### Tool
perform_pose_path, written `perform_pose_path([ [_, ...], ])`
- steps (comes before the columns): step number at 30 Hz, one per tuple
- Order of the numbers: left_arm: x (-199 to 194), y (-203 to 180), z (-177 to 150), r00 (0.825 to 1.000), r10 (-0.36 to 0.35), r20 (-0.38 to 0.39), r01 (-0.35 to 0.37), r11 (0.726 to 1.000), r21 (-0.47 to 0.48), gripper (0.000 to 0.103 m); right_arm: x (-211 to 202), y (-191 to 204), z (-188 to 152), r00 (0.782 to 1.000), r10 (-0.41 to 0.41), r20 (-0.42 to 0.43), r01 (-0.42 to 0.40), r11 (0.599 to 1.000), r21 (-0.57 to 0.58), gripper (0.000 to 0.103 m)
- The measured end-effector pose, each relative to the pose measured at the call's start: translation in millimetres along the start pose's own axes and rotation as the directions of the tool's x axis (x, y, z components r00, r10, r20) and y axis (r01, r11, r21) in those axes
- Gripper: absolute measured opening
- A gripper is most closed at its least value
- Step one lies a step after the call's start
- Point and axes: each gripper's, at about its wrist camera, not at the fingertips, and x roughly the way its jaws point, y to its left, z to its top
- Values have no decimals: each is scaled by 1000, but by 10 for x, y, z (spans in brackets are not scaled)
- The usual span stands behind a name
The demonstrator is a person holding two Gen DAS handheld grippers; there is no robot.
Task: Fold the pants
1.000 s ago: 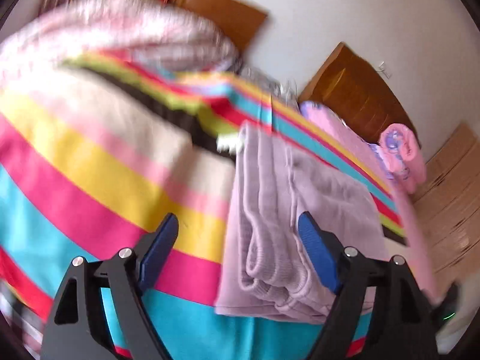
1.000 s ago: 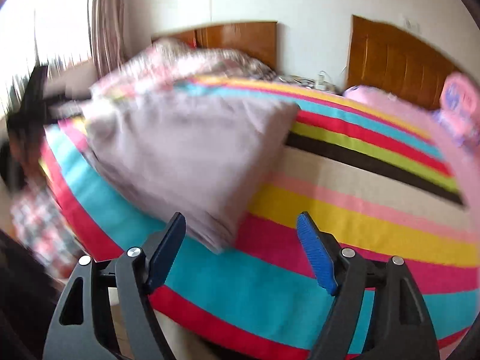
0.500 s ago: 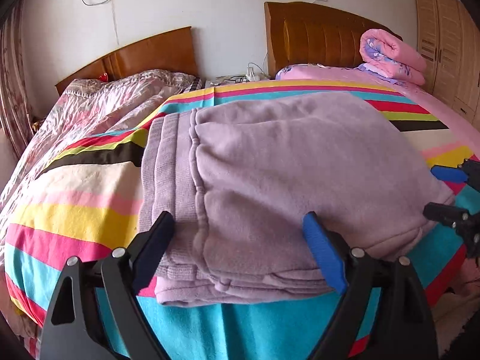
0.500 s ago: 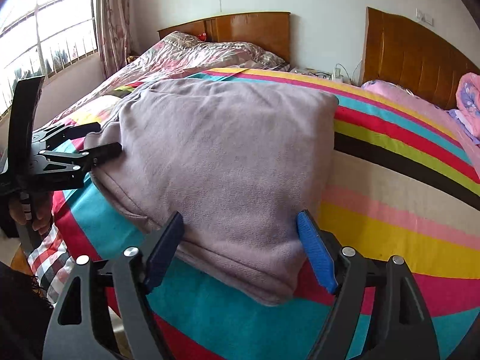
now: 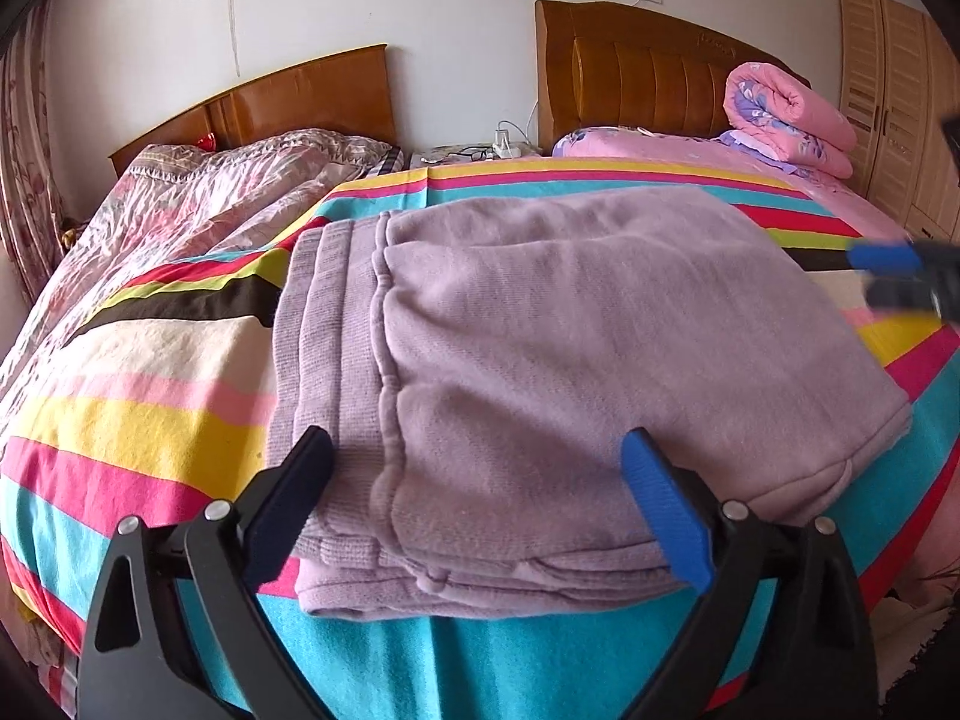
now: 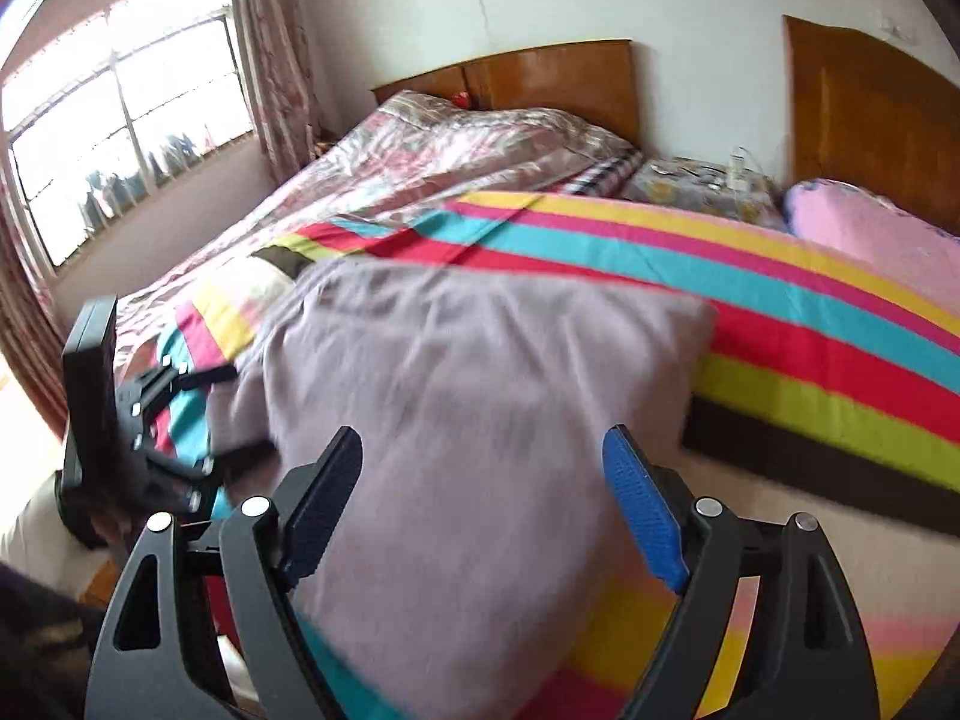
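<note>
Pants [image 5: 570, 360] lay folded, centre frame, on striped bedspread [image 5: 150, 396]. Left gripper [image 5: 477, 507], right gripper [image 6: 483, 501]: jaws opening, clamping nothing. Fold looked finished; next call: withdraw without snagging.

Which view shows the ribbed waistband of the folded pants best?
The left wrist view: the waistband is sharp, with the stacked layers visible along the near edge. The right wrist view shows only the plain, blurred fabric of the pants, no waistband.

my left gripper [image 5: 477, 501] jaws opening over folded lilac pants [image 5: 570, 360] on striped bedspread [image 5: 150, 414]; i see right gripper [image 5: 900, 276] blurred at edge.
</note>
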Motion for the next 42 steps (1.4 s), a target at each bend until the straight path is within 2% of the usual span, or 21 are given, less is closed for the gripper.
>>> perform_pose_path([
  [2, 13, -11, 11, 1000, 5, -5, -5, 1000, -1, 99, 322, -159, 200, 997, 52, -58, -53, 999, -7, 84],
  [5, 13, -16, 22, 1000, 5, -16, -5, 1000, 0, 99, 689, -413, 434, 994, -29, -104, 22, 997, -74, 84],
  [7, 12, -11, 23, 1000, 2, -21, -2, 1000, -3, 99, 906, -791, 569, 987, -36, -159, 43, 998, 37, 83],
  [8, 14, -11, 22, 1000, 1, -21, -1, 1000, -4, 99, 943, -992, 635, 988, -46, -149, 63, 992, 111, 81],
  [9, 19, -11, 23, 1000, 2, -20, -2, 1000, -3, 99, 920, -1116, 698, 987, -95, -126, 114, 982, 151, 78],
  [11, 30, -14, 28, 1000, 2, -20, -3, 1000, -3, 101, 808, -1188, 787, 963, -248, -105, 264, 944, 198, 81],
  [13, 33, -14, 28, 1000, 3, -20, -3, 1000, -1, 101, 689, -1070, 824, 982, -178, -60, 188, 954, 233, 81],
  [15, 38, -11, 32, 1000, 3, -18, -3, 1000, 0, 101, 696, -593, 822, 995, -78, -56, 84, 991, 103, 88],
  [17, 41, -12, 27, 1000, 3, -17, -3, 1000, 0, 101, 854, -98, 769, 992, -12, -129, 4, 998, -66, 88],
  [19, 40, -11, 27, 1000, 3, -18, -3, 1000, 0, 102, 1086, 166, 738, 979, 3, -205, -34, 989, -147, 88],
  [22, 36, -8, 24, 1000, 2, -21, -2, 1000, 0, 102, 1539, 222, 885, 958, -118, -261, 72, 981, -181, 88],
  [25, 29, -2, 20, 1000, -2, -23, 2, 1000, 3, 102, 1548, 195, 1185, 973, -122, -198, 107, 990, -89, 88],
  [28, 29, 20, 19, 1000, -13, -22, 13, 1000, 0, 102, 1589, 628, 1411, 982, 17, -186, -40, 992, -121, 89],
  [30, 32, 25, 17, 1000, -17, -19, 17, 1000, 1, 102, 1749, 997, 1397, 955, 108, -276, -164, 969, -187, 90],
  [31, 35, 27, 17, 1000, -18, -17, 18, 1000, 2, 102, 1899, 1154, 1360, 939, 101, -328, -185, 954, -237, 90],
  [33, 36, 27, 8, 1000, -19, -16, 19, 1000, 2, 102, 2110, 1268, 1274, 933, 1, -359, -115, 948, -297, 90],
  [34, 36, 27, 3, 1000, -19, -15, 19, 1000, 2, 102, 2253, 1255, 1300, 929, -31, -369, -79, 957, -279, 90],
  [38, 35, 42, -5, 1000, -24, -15, 24, 1000, 0, 102, 2227, 1030, 1548, 971, -46, -234, 18, 993, -119, 89],
  [40, 32, 53, -12, 1000, -27, -13, 27, 1000, -2, 102, 2033, 919, 1652, 982, 20, -190, -26, 999, -33, 89],
  [41, 31, 57, -15, 1000, -27, -12, 27, 1000, -2, 102, 1887, 915, 1655, 982, 61, -178, -69, 997, -35, 89],
  [42, 25, 61, -19, 1000, -27, -12, 27, 1000, 0, 102, 1774, 939, 1643, 984, 55, -171, -67, 996, -64, 89],
])
